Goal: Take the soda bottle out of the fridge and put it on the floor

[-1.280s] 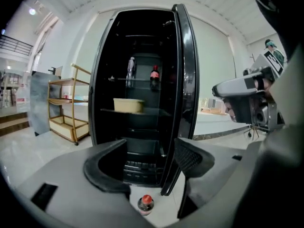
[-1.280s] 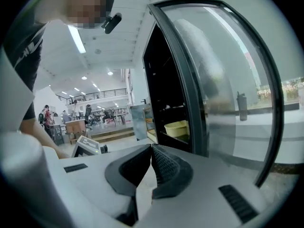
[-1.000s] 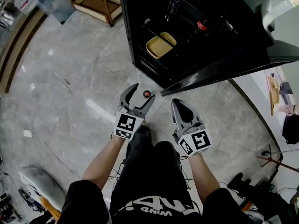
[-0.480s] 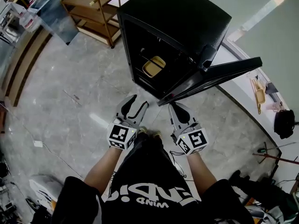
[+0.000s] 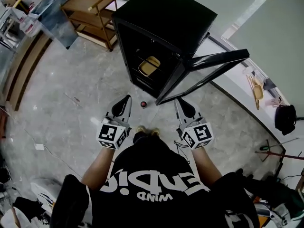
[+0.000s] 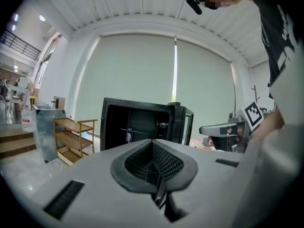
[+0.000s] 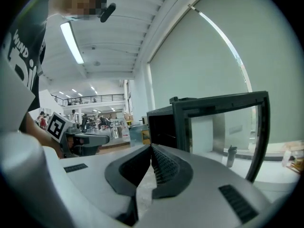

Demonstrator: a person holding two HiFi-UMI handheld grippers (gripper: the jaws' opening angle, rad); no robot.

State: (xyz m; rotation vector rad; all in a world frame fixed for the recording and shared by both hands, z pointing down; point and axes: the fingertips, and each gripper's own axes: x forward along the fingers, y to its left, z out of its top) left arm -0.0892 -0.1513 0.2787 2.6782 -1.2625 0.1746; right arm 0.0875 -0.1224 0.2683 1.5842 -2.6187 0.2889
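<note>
The soda bottle, seen from above as a red cap, stands on the grey floor just in front of the open black fridge. My left gripper hangs a little to the left of the bottle, shut and empty. My right gripper is to the bottle's right, near the foot of the fridge door, also shut with nothing in it. In the left gripper view the closed jaws point at the fridge. In the right gripper view the closed jaws point at the fridge and its glass door.
A yellow container sits on a shelf inside the fridge. A wooden shelf rack stands left of the fridge. The door swings out to the right. My shoes are just behind the bottle. Clutter and cables lie at the lower left and right.
The left gripper, open around the bottle's cap a second ago, has let go, pulled back to the left and shut. The view has risen away from the floor. The bottle stands alone.
</note>
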